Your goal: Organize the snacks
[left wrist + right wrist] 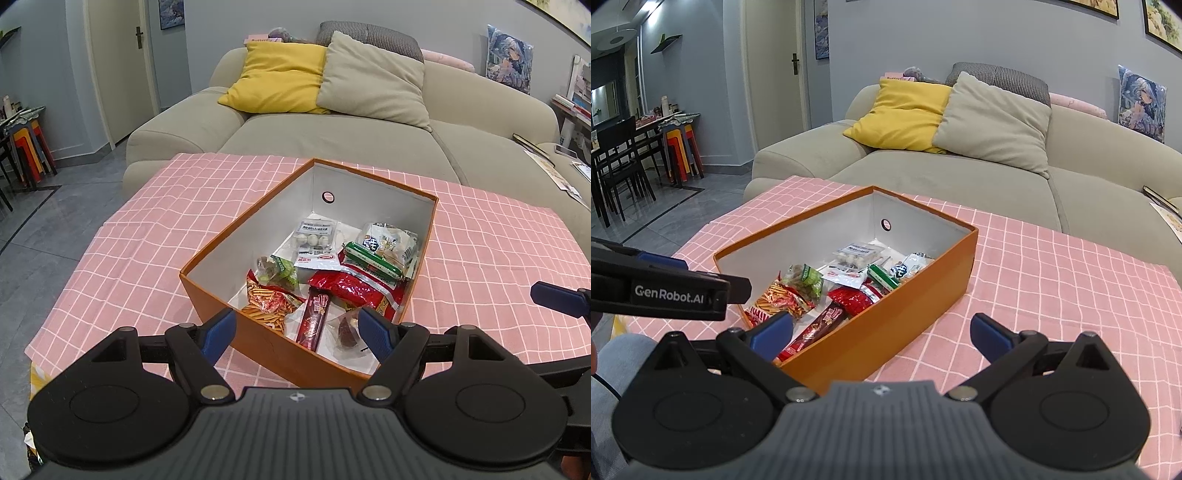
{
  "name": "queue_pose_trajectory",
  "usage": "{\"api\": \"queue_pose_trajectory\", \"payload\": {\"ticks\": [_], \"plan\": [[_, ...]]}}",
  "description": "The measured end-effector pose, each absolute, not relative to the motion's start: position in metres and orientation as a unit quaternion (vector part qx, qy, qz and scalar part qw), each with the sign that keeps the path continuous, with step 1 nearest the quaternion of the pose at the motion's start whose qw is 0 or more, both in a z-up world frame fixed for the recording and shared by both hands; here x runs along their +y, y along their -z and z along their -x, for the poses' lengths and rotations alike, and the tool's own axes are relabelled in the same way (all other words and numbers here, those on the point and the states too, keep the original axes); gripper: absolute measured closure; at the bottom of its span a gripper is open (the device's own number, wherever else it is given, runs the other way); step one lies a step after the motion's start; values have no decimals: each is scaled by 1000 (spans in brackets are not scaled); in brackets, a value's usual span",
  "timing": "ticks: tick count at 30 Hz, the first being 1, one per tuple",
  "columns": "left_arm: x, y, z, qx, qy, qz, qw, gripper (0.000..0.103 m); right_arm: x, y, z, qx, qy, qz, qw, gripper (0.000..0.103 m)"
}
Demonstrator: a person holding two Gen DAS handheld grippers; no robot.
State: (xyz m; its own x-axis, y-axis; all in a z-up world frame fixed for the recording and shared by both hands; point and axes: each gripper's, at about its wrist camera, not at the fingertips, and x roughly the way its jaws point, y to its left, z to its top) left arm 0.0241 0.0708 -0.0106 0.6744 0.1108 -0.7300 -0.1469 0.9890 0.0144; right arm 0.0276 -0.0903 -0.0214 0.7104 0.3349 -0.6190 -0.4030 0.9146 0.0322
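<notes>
Left gripper [295, 332]: jaws released, nothing between them, held over the near corner of the orange box [258, 343]. Right gripper [881, 334]: jaws likewise spread and empty, low at the box's near long wall, one pad over the interior, the other over the cloth. Box: open-topped, set askew on the pink checked tablecloth [122, 236] toward the near edge of the surface; all visible snacks lie inside. Contents, near to far: dark-red wedge in a clear wrapper [347, 332]; brown-red chocolate bar [314, 317]; orange stick-snack bag [267, 304]; red foil bag [354, 291]; small green packet [277, 271]; green sausage stick [373, 260]; white pouches [317, 240] toward the far wall. Risks, as judgement: the two grippers crowd the same corner and could knock together; a jaw catching the rim could shove or tip the light box along the cloth; the glossy, overlapping wrappers could slip, or two come up together; clenching on the stick snacks could crush them. Hidden or unclear: the near floor of the box, behind its wall in the right view; items under the red bag; package print too small to read; the cloth's near edge, behind the gripper bodies; whether any snacks remain outside the box. Beyond: a beige sofa [332, 140].
</notes>
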Motion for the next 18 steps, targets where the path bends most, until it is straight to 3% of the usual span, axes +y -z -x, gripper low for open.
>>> {"api": "queue_pose_trajectory", "payload": {"ticks": [18], "plan": [[73,7,-22,395,-68,22,916,15,-93,19,-26,322,-206,58,922,4]]}}
